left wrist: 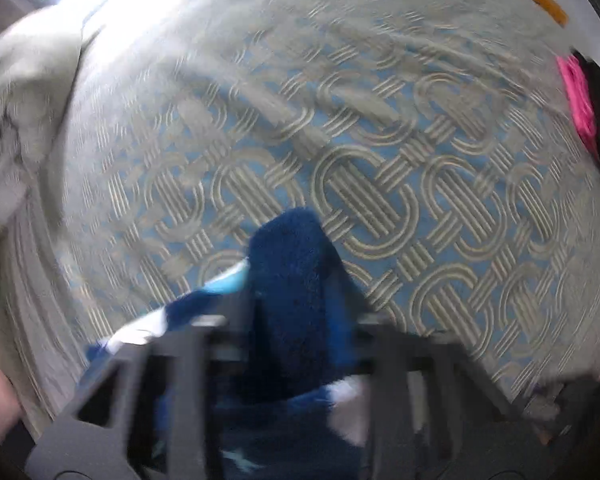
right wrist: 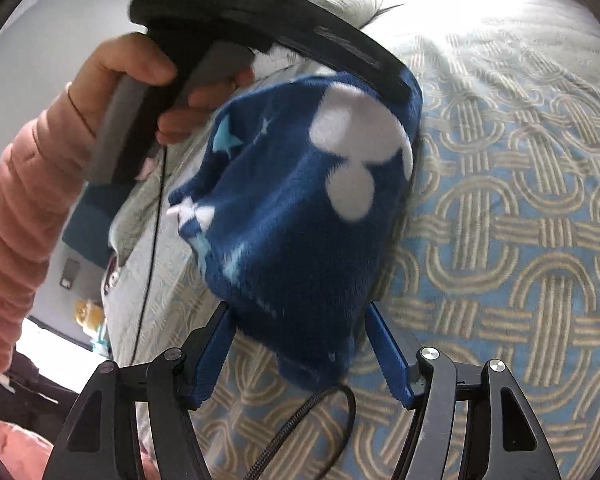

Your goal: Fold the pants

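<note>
The left gripper [left wrist: 296, 320] clenches the pants [right wrist: 300, 208] at twelve o'clock, the right gripper [right wrist: 300, 344] released around their near end, to fold them over the bed [right wrist: 500, 220].

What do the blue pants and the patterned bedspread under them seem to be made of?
Blue pants: apparently plush fleece, matte, with a fuzzy nap and soft-edged white shapes. Patterned bedspread: probably woven or quilted cloth, going by the raised tan interlocking loops on light blue; the fibre cannot be told.
</note>
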The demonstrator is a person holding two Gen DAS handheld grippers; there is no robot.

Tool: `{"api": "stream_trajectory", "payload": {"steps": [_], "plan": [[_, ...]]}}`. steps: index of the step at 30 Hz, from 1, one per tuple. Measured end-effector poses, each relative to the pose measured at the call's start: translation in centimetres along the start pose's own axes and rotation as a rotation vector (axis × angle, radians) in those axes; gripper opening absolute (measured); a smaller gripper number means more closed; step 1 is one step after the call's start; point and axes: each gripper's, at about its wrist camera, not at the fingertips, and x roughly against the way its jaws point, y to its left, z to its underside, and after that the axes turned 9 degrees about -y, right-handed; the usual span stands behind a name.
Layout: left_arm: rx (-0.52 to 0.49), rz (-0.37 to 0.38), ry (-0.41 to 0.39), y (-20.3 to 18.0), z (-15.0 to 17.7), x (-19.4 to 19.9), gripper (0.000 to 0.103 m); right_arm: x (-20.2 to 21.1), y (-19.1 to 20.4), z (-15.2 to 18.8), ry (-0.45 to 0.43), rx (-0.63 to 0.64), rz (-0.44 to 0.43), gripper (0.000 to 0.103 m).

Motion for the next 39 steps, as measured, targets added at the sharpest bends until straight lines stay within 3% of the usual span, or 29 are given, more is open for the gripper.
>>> {"api": "stream_trajectory", "payload": {"steps": [1, 2, 5, 7, 8, 10, 11, 13, 14, 16, 18, 20, 23, 24, 25, 26, 27, 29, 32, 33, 34, 36, 39], "plan": [[0.009, -0.024, -0.005, -0.2, 0.0, 0.0, 0.024, -0.3, 0.2, -0.4, -0.008, -0.002, 0.002, 0.032], [0.008, -0.047, -0.01, -0.4, -0.1, 0.1, 0.022, -0.5, 0.3, -0.6, -0.005, -0.009, 0.03, 0.025], [0.047, -0.084, -0.023, -0.1, -0.4, 0.7, 0.017, -0.3, 1.3, -0.4, -0.022, -0.035, 0.098, 0.019], [0.119, -0.086, 0.002, 1.8, -1.3, 0.3, 0.014, 0.6, 3.4, 0.5, -0.048, 0.023, 0.147, 0.018], [0.144, -0.141, -0.005, 2.8, -1.7, 0.2, 0.001, 0.9, 4.3, 1.0, -0.056, 0.042, 0.149, 0.018], [0.182, -0.319, -0.023, 4.8, -2.5, 0.0, 0.001, 0.3, 5.8, 2.3, -0.008, 0.047, 0.129, 0.018], [0.23, -0.291, -0.024, 5.8, -2.5, 0.1, 0.001, -0.4, 6.2, 3.0, 0.038, 0.047, 0.102, 0.018], [0.324, -0.109, -0.06, 7.4, -1.9, 1.4, 0.002, -0.9, 7.3, 4.2, 0.044, 0.105, 0.119, 0.019], [0.329, -0.058, -0.089, 7.4, -1.5, 2.4, 0.003, -0.5, 7.6, 4.3, 0.027, 0.138, 0.136, 0.019], [0.273, 0.06, -0.126, 6.3, -0.6, 4.3, 0.014, 0.2, 7.1, 4.0, 0.02, 0.138, 0.122, 0.022], [0.208, 0.154, -0.109, 4.6, -0.1, 5.0, 0.05, 0.8, 5.8, 3.5, 0.029, 0.073, 0.075, 0.024], [0.125, 0.169, -0.09, 2.3, 0.3, 5.3, 0.058, 1.3, 4.8, 3.4, 0.035, 0.03, 0.051, 0.024], [-0.003, 0.184, -0.035, -1.0, 0.7, 4.7, 0.058, 1.3, 4.9, 3.2, 0.045, -0.001, 0.042, 0.029], [-0.035, 0.157, -0.013, -2.2, 0.7, 4.2, 0.058, 1.7, 4.7, 3.1, 0.038, -0.014, 0.038, 0.03], [-0.061, 0.128, 0.005, -2.7, 0.7, 3.6, 0.055, 2.4, 4.4, 3.1, 0.022, -0.03, 0.027, 0.034], [-0.098, 0.079, 0.031, -3.6, 1.1, 2.9, 0.03, 2.9, 4.1, 3.0, 0.0, -0.051, 0.011, 0.041], [-0.127, 0.023, 0.051, -4.3, 1.5, 2.3, 0.016, 3.4, 3.7, 2.8, -0.022, -0.078, -0.005, 0.045], [-0.131, -0.023, 0.036, -4.6, 1.5, 2.1, 0.015, 3.9, 2.6, 2.4, -0.06, -0.165, -0.018, 0.057], [-0.089, -0.052, 0.006, -4.3, 0.9, 2.7, 0.012, 2.3, 1.2, 1.5, -0.064, -0.268, -0.002, 0.059], [-0.07, -0.053, 0.009, -4.1, 0.7, 2.8, 0.01, 1.5, 0.9, 1.4, -0.05, -0.304, -0.007, 0.048], [-0.04, -0.045, 0.011, -3.6, 0.4, 2.9, 0.01, 0.0, 0.6, 1.4, -0.001, -0.346, 0.005, 0.011], [-0.014, -0.067, -0.006, -3.1, -0.2, 3.3, 0.004, -1.1, 1.1, 2.0, 0.017, -0.385, 0.066, 0.011], [0.021, -0.209, -0.072, -1.4, -1.8, 3.9, 0.0, -0.3, 4.8, 2.7, -0.025, -0.25, 0.13, 0.011]]}}
